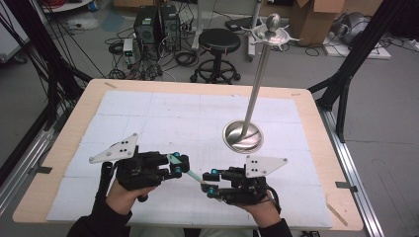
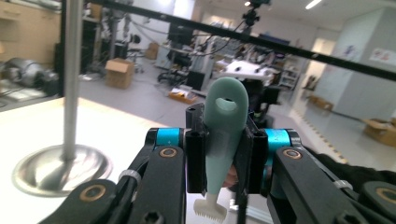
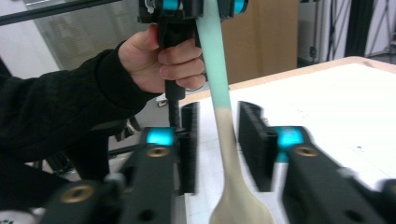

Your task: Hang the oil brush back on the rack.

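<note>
The spatula (image 3: pixel 224 140) stands free between the right gripper's (image 3: pixel 217 149) parted jaws; the left gripper (image 2: pixel 219 158) clamps its handle, so it should hold firm while the right retreats straight.

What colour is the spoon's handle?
Mint green handle, turning cream toward the spoon end; left gripper view shows it best.

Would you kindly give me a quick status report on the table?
Left tool clamped on mint spoon. Right tool open around its neck, pads clear. Steel stand off to the side, nothing blocking.

- Even, bright overhead light; soft, faint shadows on the worktop (image 1: pixel 207 106).
- Glare bleaches the worktop in the left gripper view.
- Right gripper view is soft; near jaws blur.
</note>
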The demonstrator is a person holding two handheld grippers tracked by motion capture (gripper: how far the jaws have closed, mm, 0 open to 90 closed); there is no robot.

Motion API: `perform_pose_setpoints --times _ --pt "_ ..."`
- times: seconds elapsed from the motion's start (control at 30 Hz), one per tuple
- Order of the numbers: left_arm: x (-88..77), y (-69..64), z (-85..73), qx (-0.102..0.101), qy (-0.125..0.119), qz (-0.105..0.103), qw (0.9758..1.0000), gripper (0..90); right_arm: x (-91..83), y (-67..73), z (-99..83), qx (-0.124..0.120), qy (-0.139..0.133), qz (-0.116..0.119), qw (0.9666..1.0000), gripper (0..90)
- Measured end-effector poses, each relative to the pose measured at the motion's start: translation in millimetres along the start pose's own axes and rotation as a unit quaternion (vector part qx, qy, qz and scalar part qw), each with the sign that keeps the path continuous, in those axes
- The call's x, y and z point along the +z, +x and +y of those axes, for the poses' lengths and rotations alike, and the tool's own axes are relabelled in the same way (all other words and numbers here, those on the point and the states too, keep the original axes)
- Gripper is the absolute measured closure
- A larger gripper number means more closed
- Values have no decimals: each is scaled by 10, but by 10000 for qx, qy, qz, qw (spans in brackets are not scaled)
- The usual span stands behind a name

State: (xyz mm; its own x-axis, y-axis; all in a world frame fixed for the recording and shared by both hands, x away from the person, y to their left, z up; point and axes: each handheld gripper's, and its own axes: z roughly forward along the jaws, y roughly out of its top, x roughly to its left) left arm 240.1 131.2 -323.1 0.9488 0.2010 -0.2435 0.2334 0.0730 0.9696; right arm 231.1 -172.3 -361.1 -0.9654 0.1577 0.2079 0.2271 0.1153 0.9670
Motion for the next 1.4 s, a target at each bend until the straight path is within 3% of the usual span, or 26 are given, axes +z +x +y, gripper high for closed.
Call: perform_pose_setpoints --times 0.13,0.3,0.43,0.6,0.77,0.93,1.03,1.2,1.4 --pt "16 -2 11 15 129 242 9996 760 1 40 28 -104 43 -372 9992 491" --pt "52 -52 60 155 310 453 9984 760 -8 38 37 -222 55 -942 9953 354" --pt "98 -93 110 311 563 517 9966 760 0 30 26 -316 100 -1056 9939 322" --pt "148 -134 151 429 815 804 9925 760 57 75 40 -549 278 -1224 9906 307" --pt "214 -186 174 494 906 1085 9887 760 153 118 47 -659 468 -1385 9870 326" --pt "262 -228 186 452 904 1288 9865 759 203 135 50 -611 414 -1550 9852 376" --pt "284 -228 177 384 925 1293 9865 759 209 127 45 -662 434 -1649 9831 431" --pt "318 -228 174 271 841 1200 9888 758 225 110 19 -562 488 -1641 9836 502" --pt "346 -223 161 274 896 1218 9881 758 241 115 17 -629 509 -1675 9825 606"
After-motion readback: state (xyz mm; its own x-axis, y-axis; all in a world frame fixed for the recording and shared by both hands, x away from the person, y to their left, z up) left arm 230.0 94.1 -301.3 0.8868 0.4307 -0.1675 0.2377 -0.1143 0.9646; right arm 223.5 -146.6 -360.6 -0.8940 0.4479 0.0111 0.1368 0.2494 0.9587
